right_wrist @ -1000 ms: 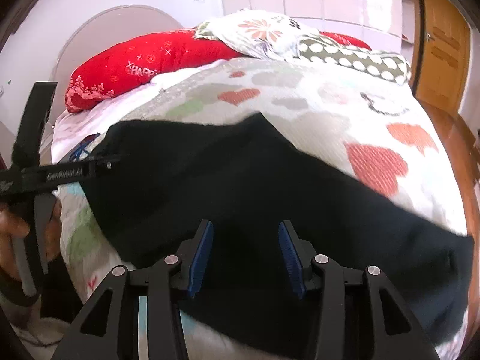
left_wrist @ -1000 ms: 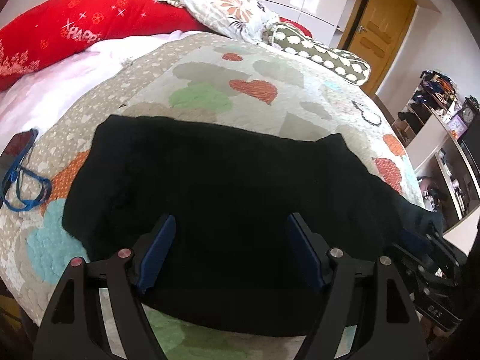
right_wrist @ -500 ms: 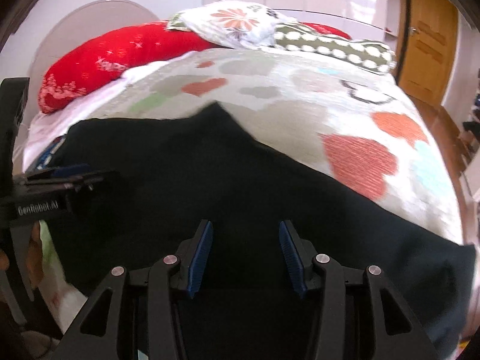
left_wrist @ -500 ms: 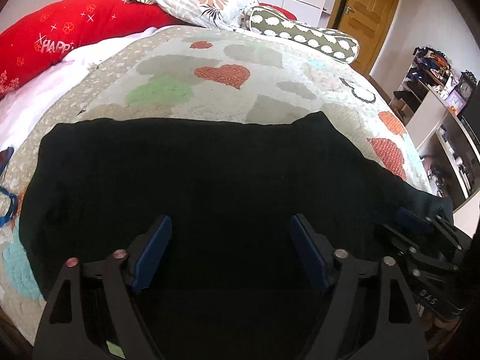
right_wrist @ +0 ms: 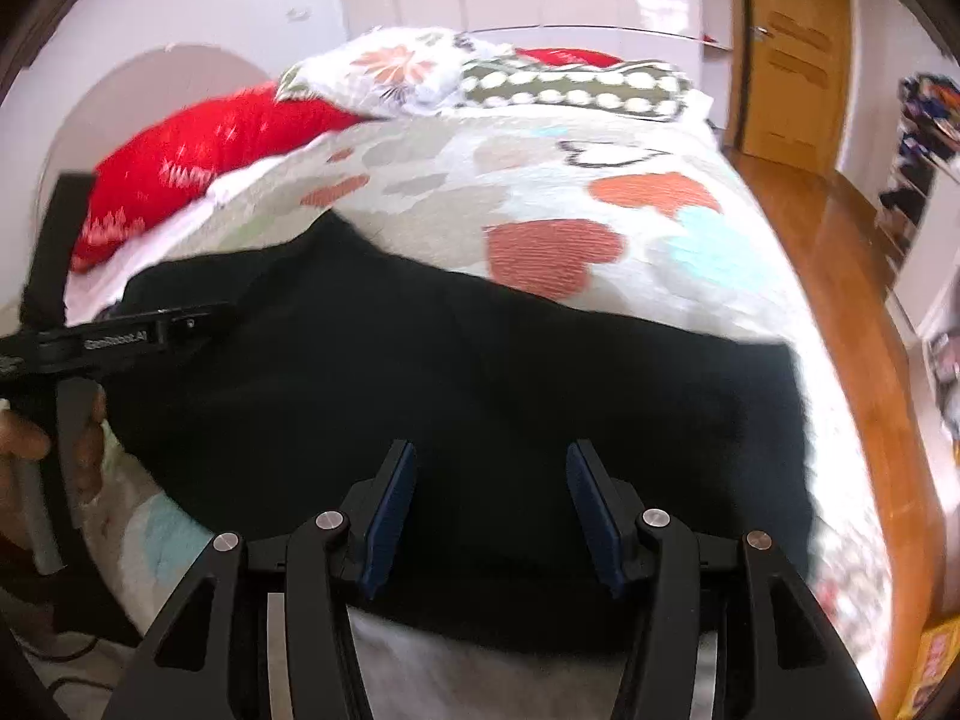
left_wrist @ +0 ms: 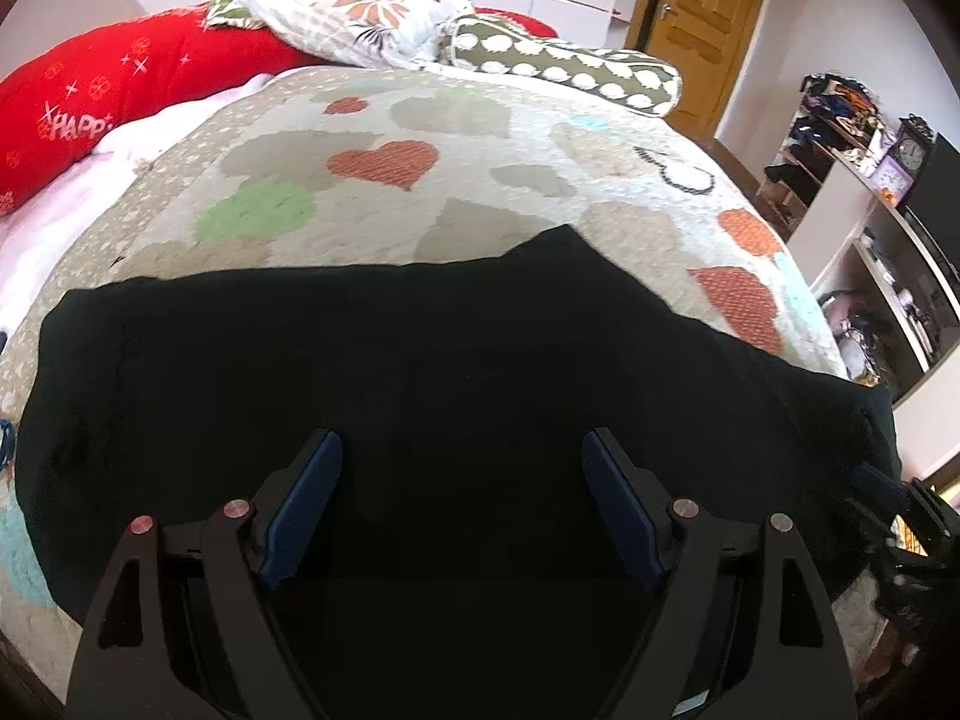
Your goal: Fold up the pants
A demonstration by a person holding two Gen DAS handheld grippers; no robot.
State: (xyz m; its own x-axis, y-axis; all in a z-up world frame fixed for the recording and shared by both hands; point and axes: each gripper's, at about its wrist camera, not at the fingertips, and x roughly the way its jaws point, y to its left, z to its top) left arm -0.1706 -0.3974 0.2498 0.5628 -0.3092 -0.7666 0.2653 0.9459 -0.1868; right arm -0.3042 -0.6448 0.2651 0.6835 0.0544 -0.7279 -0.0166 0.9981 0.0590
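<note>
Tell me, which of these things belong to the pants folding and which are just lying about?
Part of the job:
black fabric pants
left gripper
right gripper, jaws opening
heart-patterned quilt underneath

Lying about:
long red pillow
floral white pillow
green spotted bolster

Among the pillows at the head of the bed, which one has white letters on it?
The long red pillow on the left: it bears white letters and stars. The floral pillow and the green dotted bolster show patterns only.
</note>
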